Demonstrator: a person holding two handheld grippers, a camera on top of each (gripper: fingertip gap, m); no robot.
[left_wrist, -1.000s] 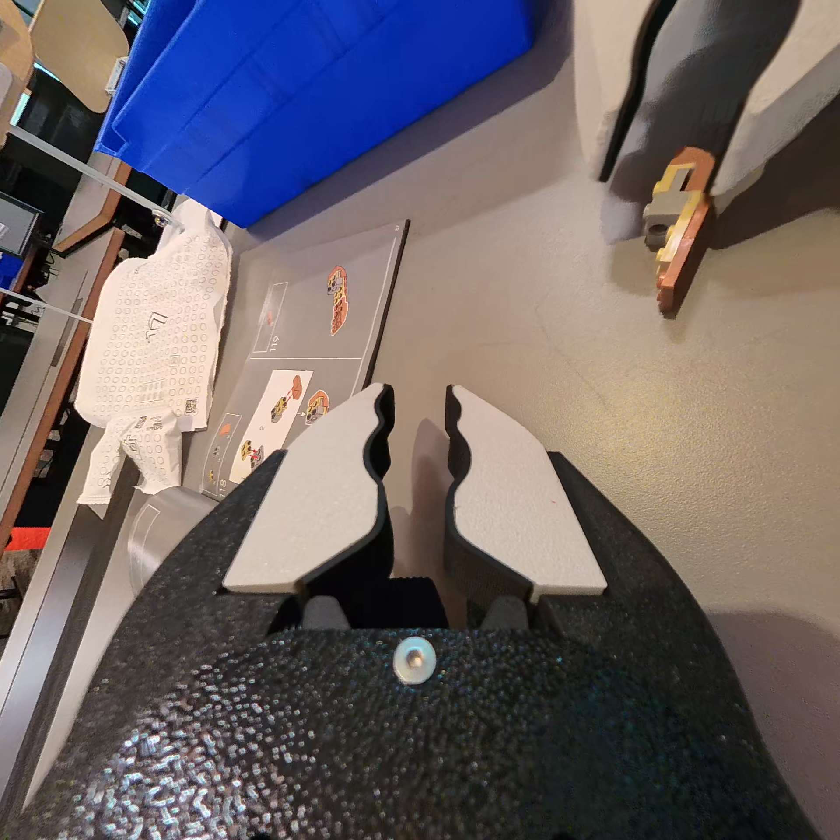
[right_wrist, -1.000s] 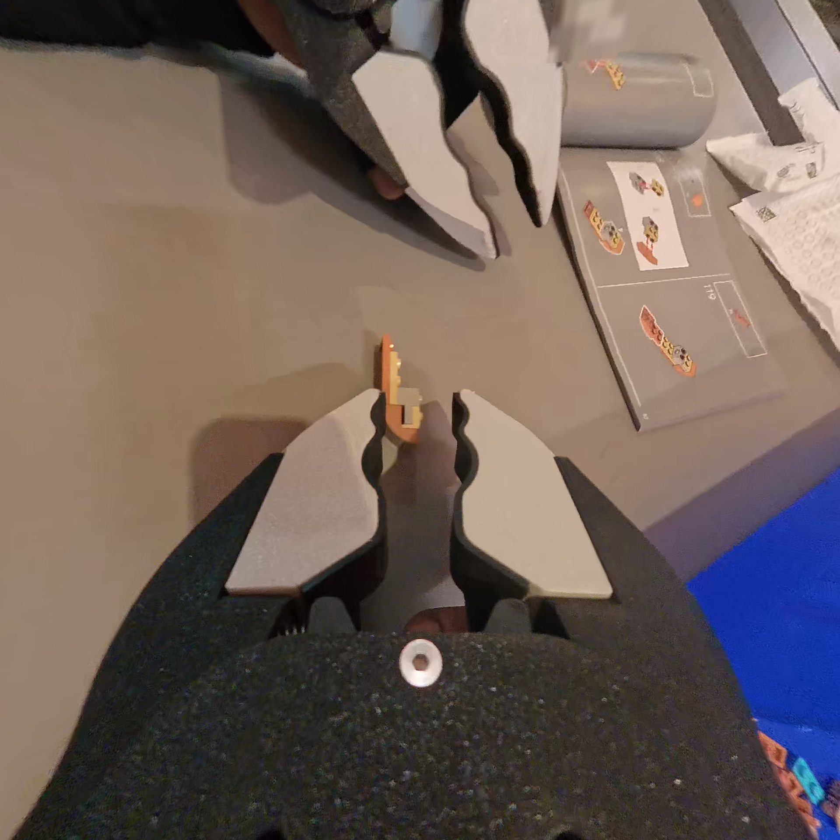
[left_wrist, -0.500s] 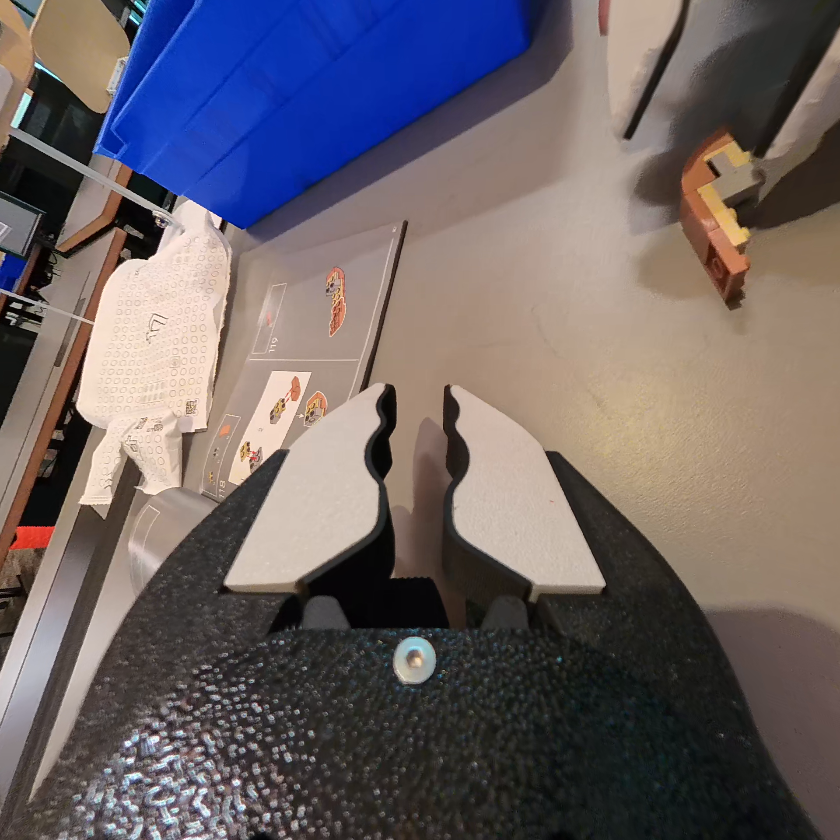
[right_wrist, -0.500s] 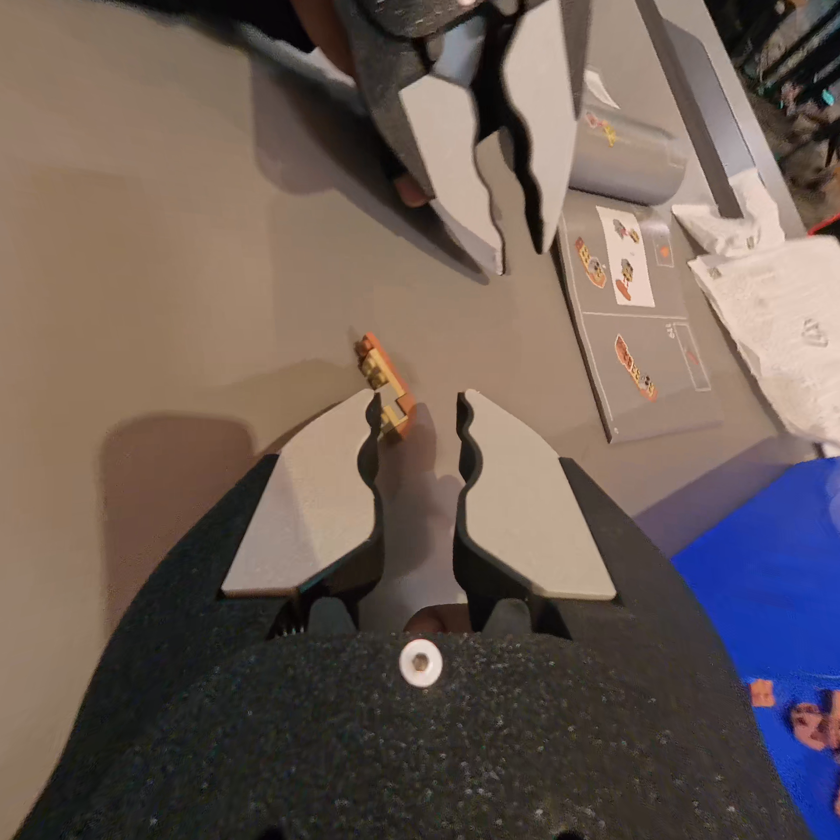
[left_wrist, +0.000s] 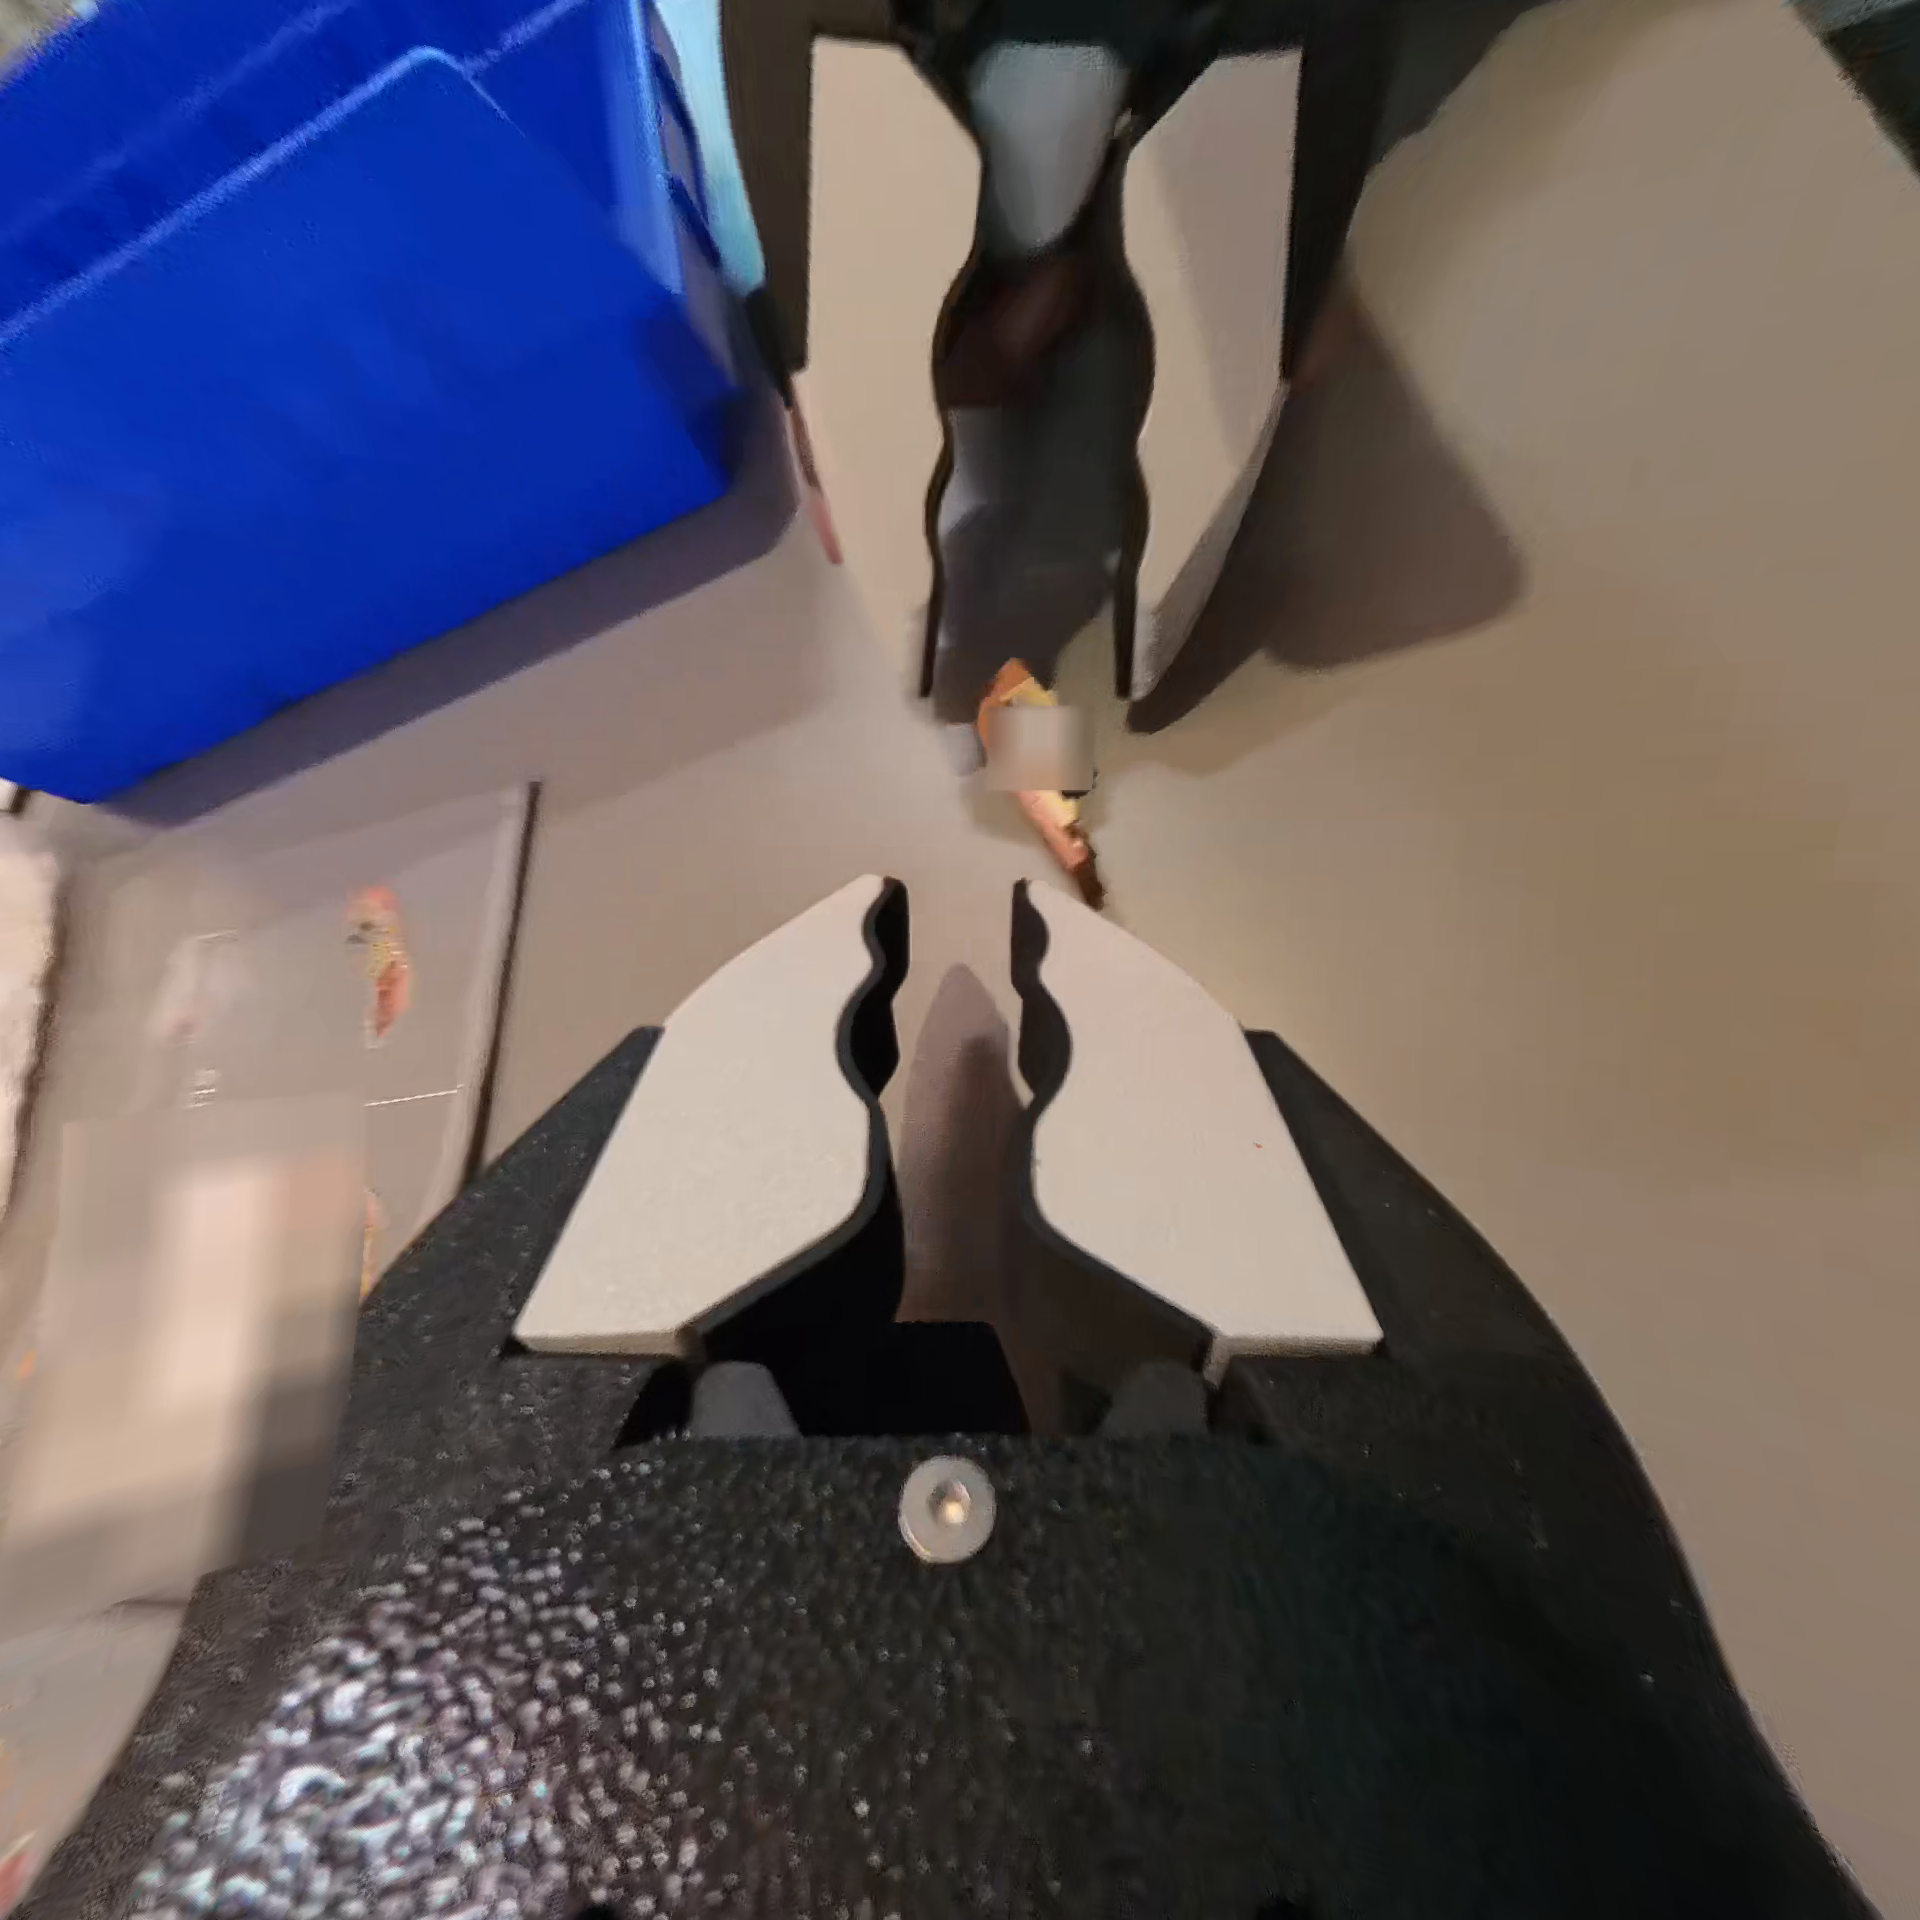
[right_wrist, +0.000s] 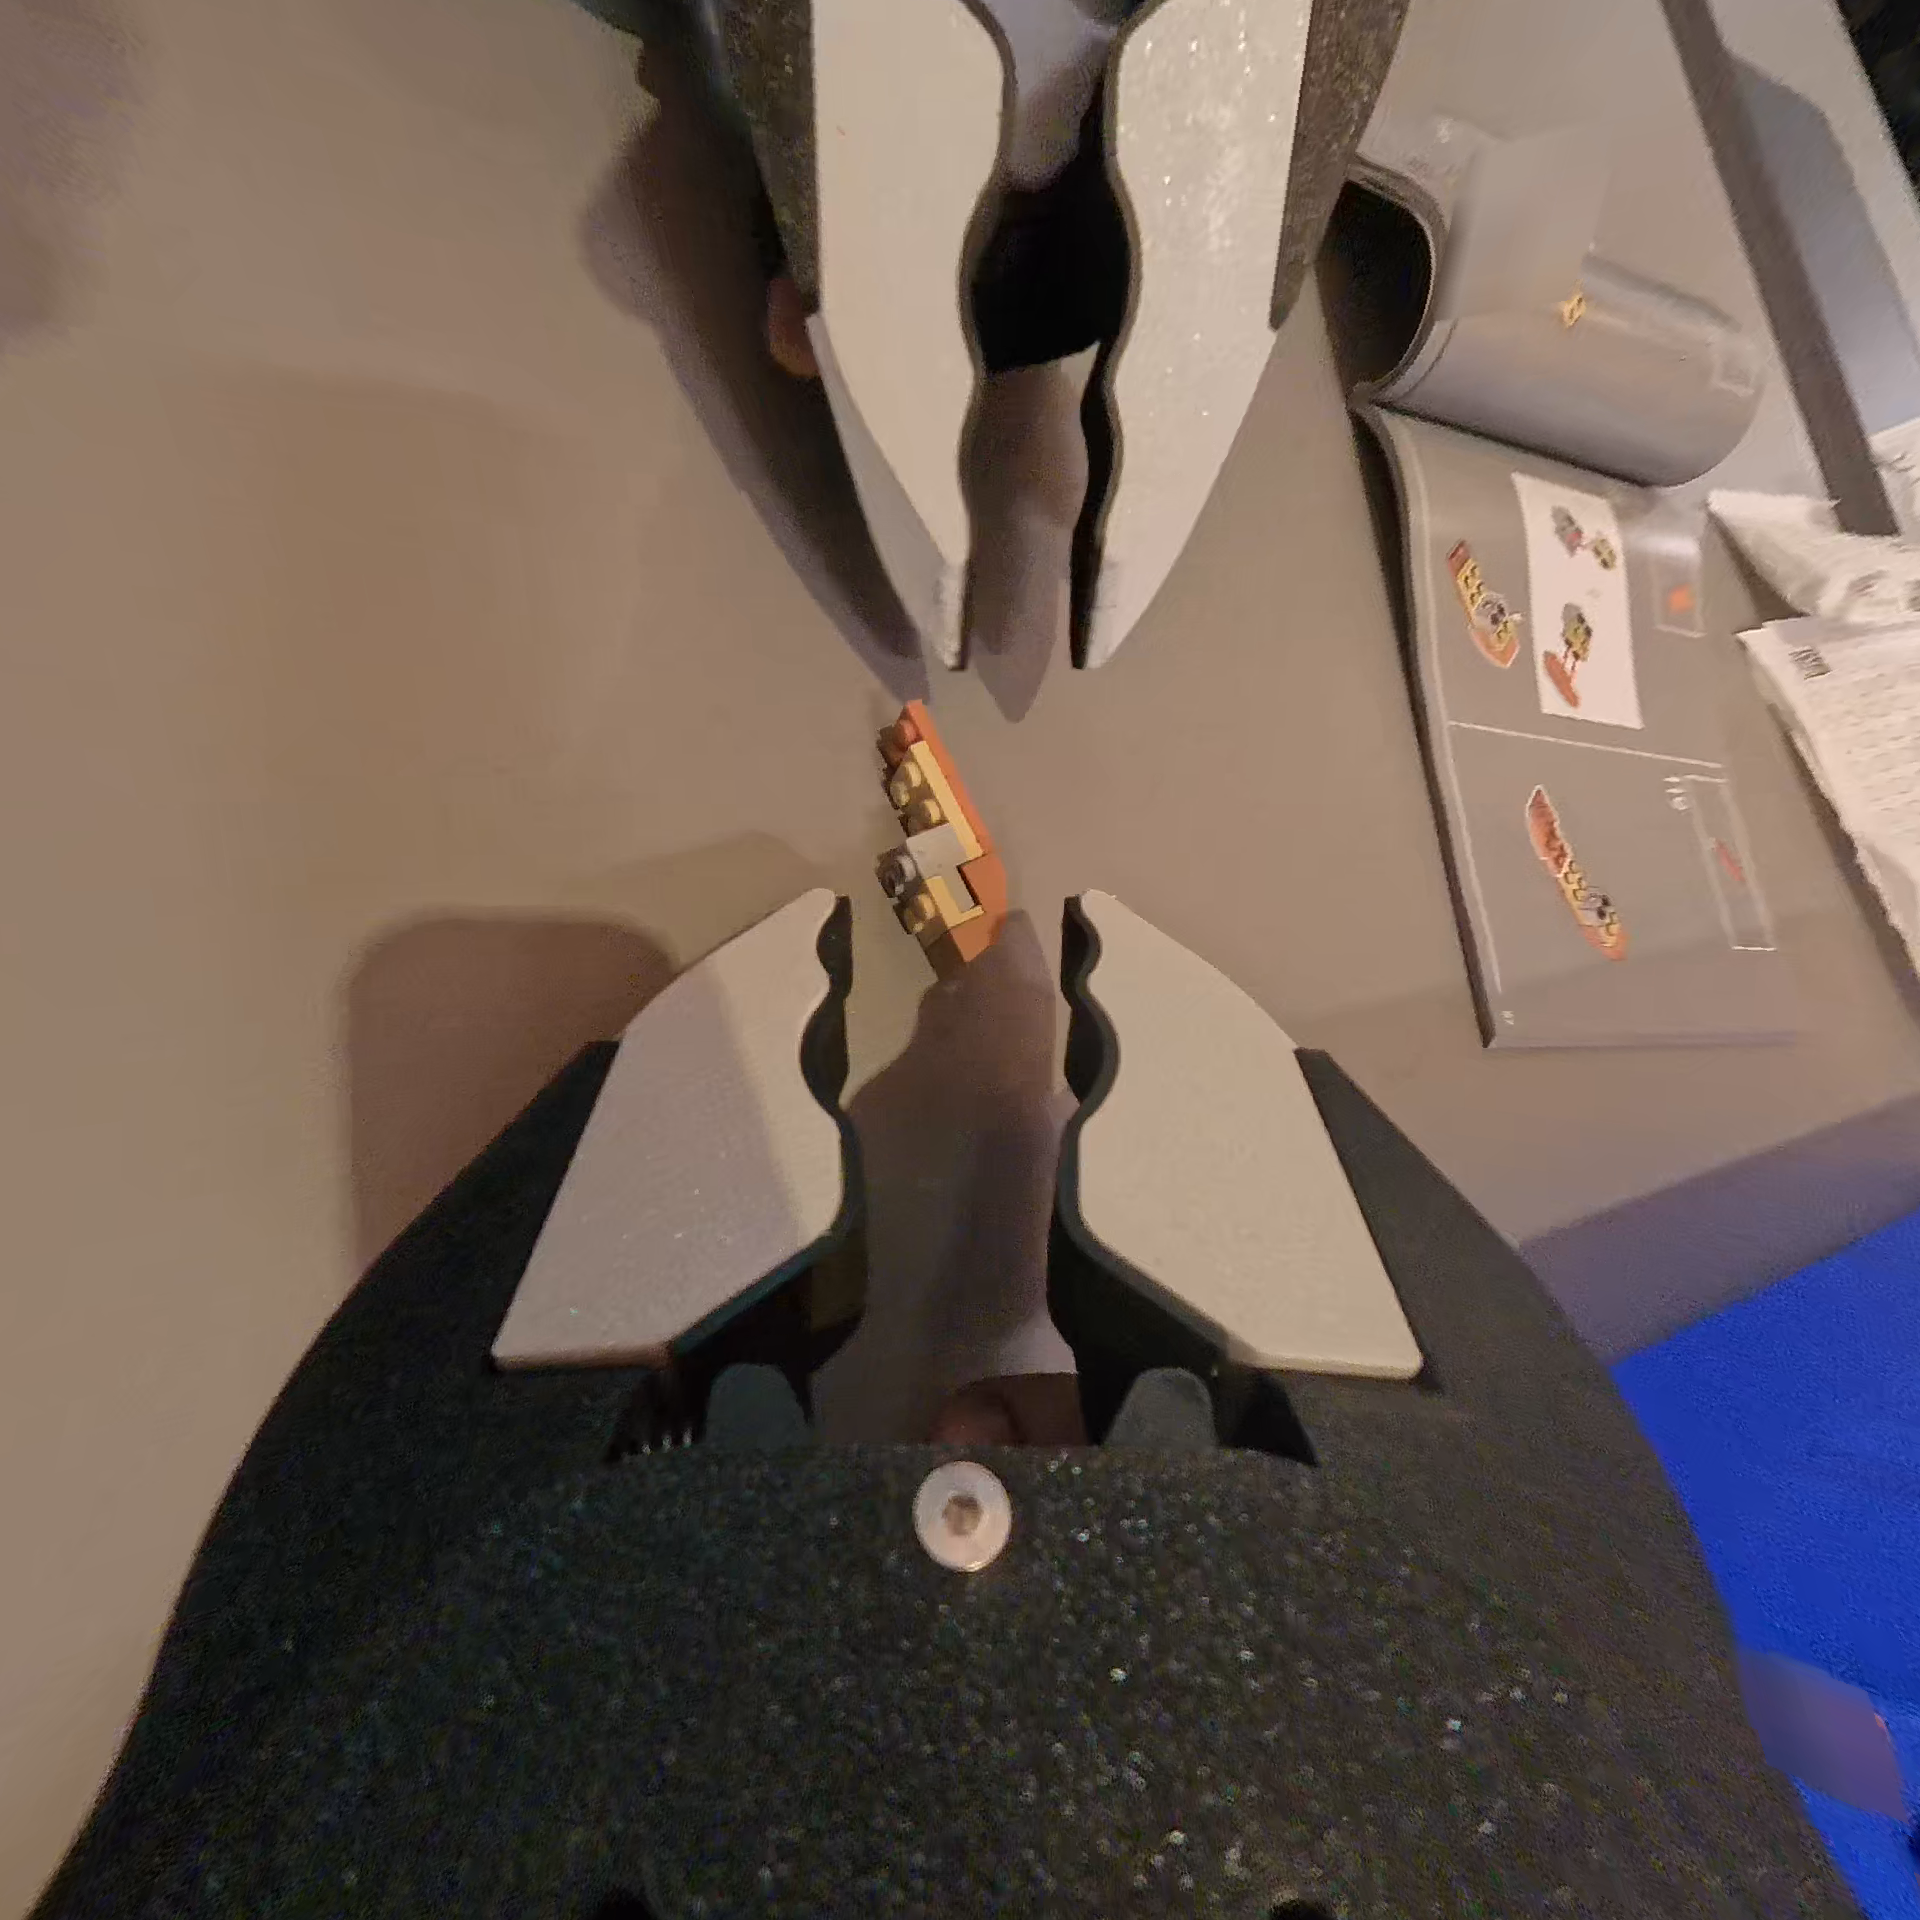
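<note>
A small brick assembly (right_wrist: 940, 842), a brown plate with tan and grey pieces on it, lies on the grey table (right_wrist: 312, 623). My right gripper (right_wrist: 956, 914) is open. The near end of the assembly sits just ahead of its fingertips, closer to the left pad, and neither pad presses on it. My left gripper (left_wrist: 956, 894) is open with a narrow gap and nothing between its pads. It points at the far end of the assembly (left_wrist: 1065, 831) from the opposite side. The two grippers face each other, the left one showing in the right wrist view (right_wrist: 1023, 649) and the right one in the left wrist view (left_wrist: 1029, 644).
An open instruction booklet (right_wrist: 1610, 779) lies to the right of the assembly, with white perforated paper bags (right_wrist: 1849, 623) beyond it. A blue bin (left_wrist: 312, 364) stands at the table's side; it also shows in the right wrist view (right_wrist: 1818, 1455). My right fingertips sit around 5 cm from my left ones.
My right gripper's jaws widened and the brick assembly left its grasp; it now lies on the table. My left gripper swung round to face the right one and came close to the assembly.
</note>
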